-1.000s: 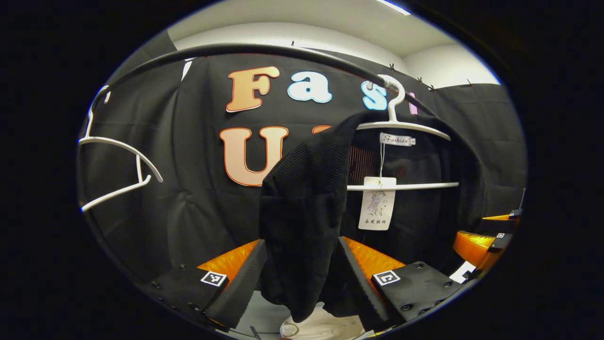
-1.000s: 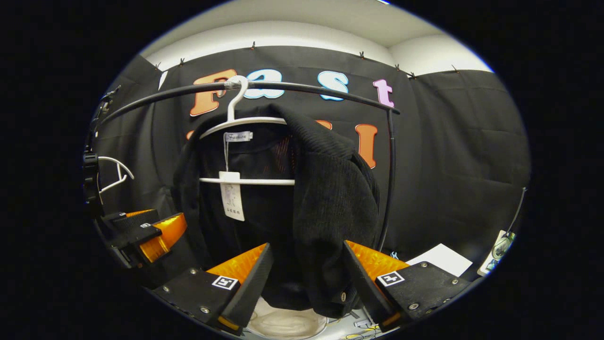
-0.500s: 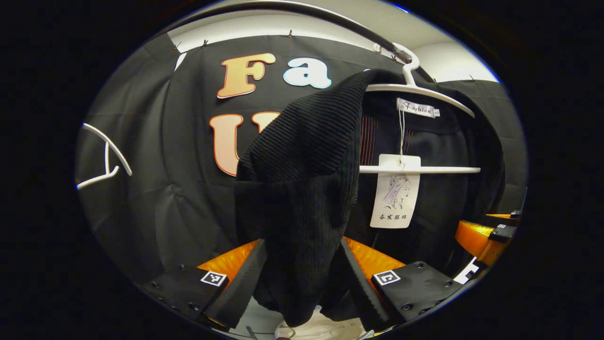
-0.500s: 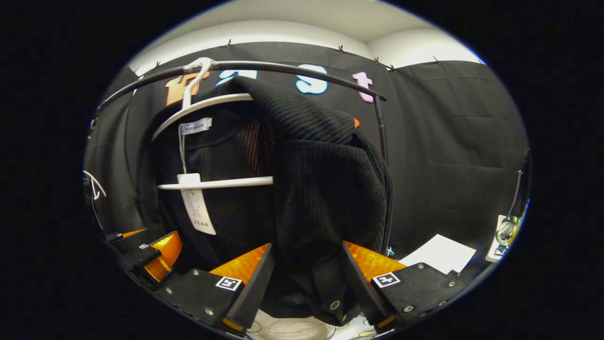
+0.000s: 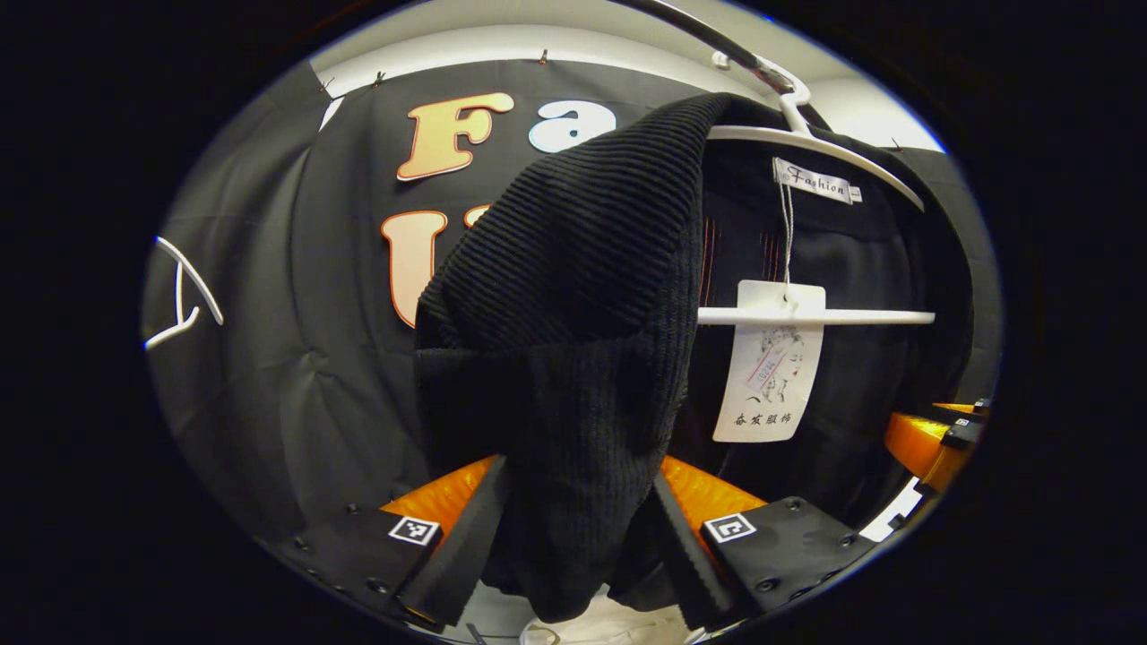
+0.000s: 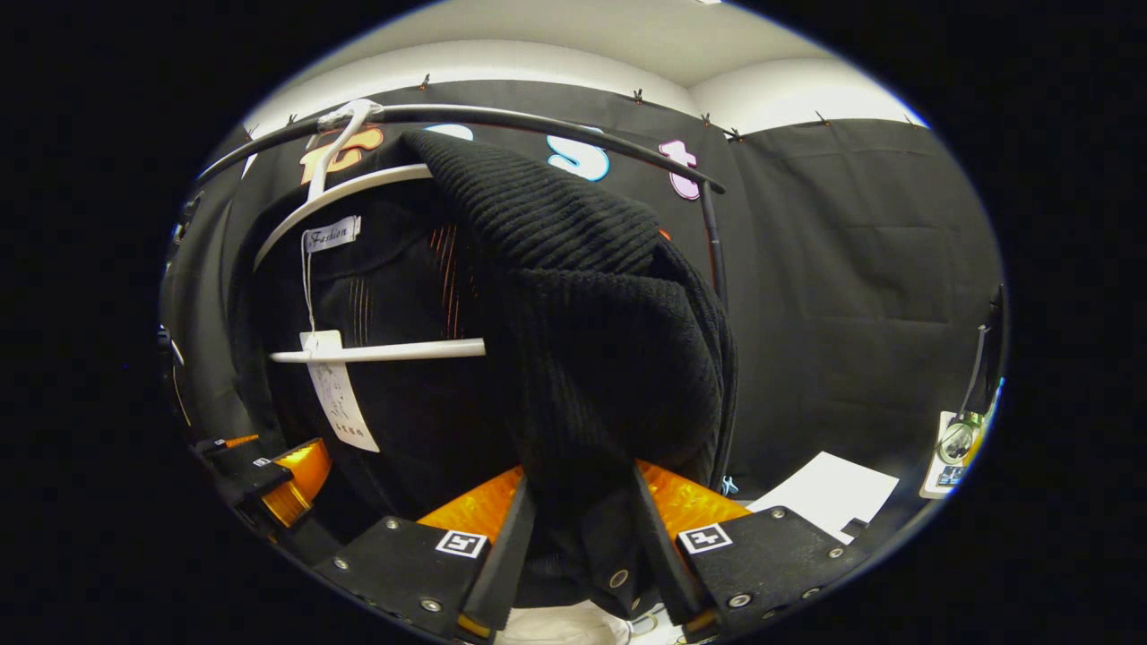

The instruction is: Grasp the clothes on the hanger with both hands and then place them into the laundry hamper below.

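Observation:
A black ribbed knit garment (image 5: 556,296) hangs on a white hanger (image 5: 824,148) from a dark rail (image 6: 538,116). One shoulder droops forward in the left gripper view. My left gripper (image 5: 578,537) stands open around that hanging fold, a finger on each side. In the right gripper view the other shoulder of the garment (image 6: 609,340) droops off the hanger (image 6: 358,184). My right gripper (image 6: 581,546) is shut on its lower fold, and the cloth is pinched narrow between the fingers. A paper tag (image 5: 771,367) dangles by the hanger's crossbar.
An empty white hanger (image 5: 184,296) hangs far to the left. Something pale (image 6: 560,627) lies below the garment, mostly hidden. A white sheet (image 6: 829,493) lies low on the right. The right gripper (image 5: 932,439) and the left gripper (image 6: 278,470) show at the view edges.
Both grippers have moved in closer and higher, so the garment looks larger. The right gripper's fingers have drawn together on the fold. The left gripper's gap is unchanged.

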A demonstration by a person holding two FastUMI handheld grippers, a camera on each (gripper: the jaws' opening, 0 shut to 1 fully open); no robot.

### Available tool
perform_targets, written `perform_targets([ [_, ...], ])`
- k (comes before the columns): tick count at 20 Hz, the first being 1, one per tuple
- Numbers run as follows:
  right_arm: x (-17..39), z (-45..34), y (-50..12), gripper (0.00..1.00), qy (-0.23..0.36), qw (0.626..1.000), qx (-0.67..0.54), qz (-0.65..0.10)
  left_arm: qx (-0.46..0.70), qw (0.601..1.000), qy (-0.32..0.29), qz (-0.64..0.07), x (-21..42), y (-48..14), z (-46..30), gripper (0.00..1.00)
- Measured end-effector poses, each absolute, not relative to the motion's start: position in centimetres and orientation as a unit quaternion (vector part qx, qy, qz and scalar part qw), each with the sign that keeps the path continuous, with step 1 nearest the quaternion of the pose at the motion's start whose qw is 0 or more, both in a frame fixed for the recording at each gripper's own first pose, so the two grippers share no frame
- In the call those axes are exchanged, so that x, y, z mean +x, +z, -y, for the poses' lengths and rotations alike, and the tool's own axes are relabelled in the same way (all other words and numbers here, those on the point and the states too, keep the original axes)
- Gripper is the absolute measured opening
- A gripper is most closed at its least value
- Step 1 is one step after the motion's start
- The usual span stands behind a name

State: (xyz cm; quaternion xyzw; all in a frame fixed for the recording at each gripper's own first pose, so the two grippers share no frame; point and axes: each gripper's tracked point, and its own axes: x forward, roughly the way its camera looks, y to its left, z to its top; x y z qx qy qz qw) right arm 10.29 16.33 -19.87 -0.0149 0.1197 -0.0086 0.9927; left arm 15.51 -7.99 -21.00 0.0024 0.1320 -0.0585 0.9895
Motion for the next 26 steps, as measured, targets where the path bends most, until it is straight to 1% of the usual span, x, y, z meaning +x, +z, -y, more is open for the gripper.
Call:
perform_targets([
  [1,10.3,-16.2,-19.8,0.61,-0.009,0.993,-0.015,-0.119,0.003,0.990,-0.059,-0.130,15.6,-21.0,8.0,0.87],
  [2,10.4,-16.1,-19.7,0.57,-0.010,0.993,-0.015,-0.118,0.003,0.990,-0.060,-0.129,15.7,-20.9,7.8,0.84],
  [3,10.6,-16.1,-19.7,0.53,-0.010,0.993,-0.015,-0.117,0.002,0.990,-0.060,-0.128,15.9,-20.9,7.8,0.76],
  [4,10.6,-16.0,-19.6,0.47,-0.011,0.993,-0.015,-0.116,0.001,0.990,-0.059,-0.128,15.9,-20.9,7.6,0.73],
  [5,10.4,-15.7,-19.5,0.43,-0.010,0.993,-0.014,-0.114,0.000,0.990,-0.059,-0.128,16.0,-20.9,7.4,0.66],
  [6,10.2,-15.7,-19.4,0.36,-0.011,0.994,-0.013,-0.113,-0.002,0.990,-0.063,-0.130,16.1,-20.9,7.5,0.60],
  [7,10.1,-15.6,-19.3,0.32,-0.011,0.994,-0.013,-0.111,-0.003,0.989,-0.066,-0.132,16.1,-21.0,7.5,0.56],
  [8,9.8,-15.4,-19.2,0.25,-0.011,0.994,-0.014,-0.111,-0.003,0.989,-0.071,-0.132,16.1,-21.0,7.5,0.56],
  [9,9.5,-15.2,-19.1,0.23,-0.010,0.994,-0.015,-0.110,-0.002,0.989,-0.069,-0.134,16.0,-20.9,7.4,0.58],
  [10,9.1,-15.1,-18.9,0.18,-0.010,0.994,-0.016,-0.109,-0.006,0.988,-0.078,-0.136,16.0,-21.0,7.8,0.39],
  [11,8.8,-14.8,-18.7,0.16,-0.009,0.994,-0.016,-0.109,-0.003,0.987,-0.077,-0.139,16.1,-20.8,7.8,0.20],
  [12,8.6,-14.7,-18.5,0.13,-0.008,0.994,-0.016,-0.108,-0.001,0.988,-0.068,-0.142,15.7,-20.9,7.5,0.22],
  [13,8.3,-14.4,-18.3,0.12,-0.008,0.994,-0.016,-0.106,0.005,0.987,-0.065,-0.145,15.9,-20.9,7.3,0.13],
  [14,8.0,-14.1,-18.0,0.08,-0.009,0.994,-0.016,-0.103,0.008,0.987,-0.065,-0.145,15.3,-20.6,7.1,0.12],
  [15,7.6,-14.0,-17.6,0.14,-0.009,0.995,-0.015,-0.101,0.006,0.988,-0.067,-0.141,14.9,-20.4,7.1,0.10],
  [16,7.2,-13.7,-17.4,0.04,-0.008,0.995,-0.016,-0.099,0.001,0.988,-0.066,-0.138,14.6,-20.1,7.0,0.08],
  [18,6.3,-13.0,-16.6,0.01,-0.007,0.995,-0.021,-0.095,-0.005,0.989,-0.063,-0.134,14.3,-19.6,6.6,0.07],
  [20,5.3,-12.5,-15.5,0.00,-0.007,0.996,-0.019,-0.086,-0.005,0.990,-0.061,-0.130,13.5,-18.9,6.2,0.06],
  [26,3.2,-9.6,-11.3,0.00,-0.023,0.999,-0.015,-0.047,-0.021,0.992,-0.065,-0.107,11.3,-15.9,4.4,0.07],
])
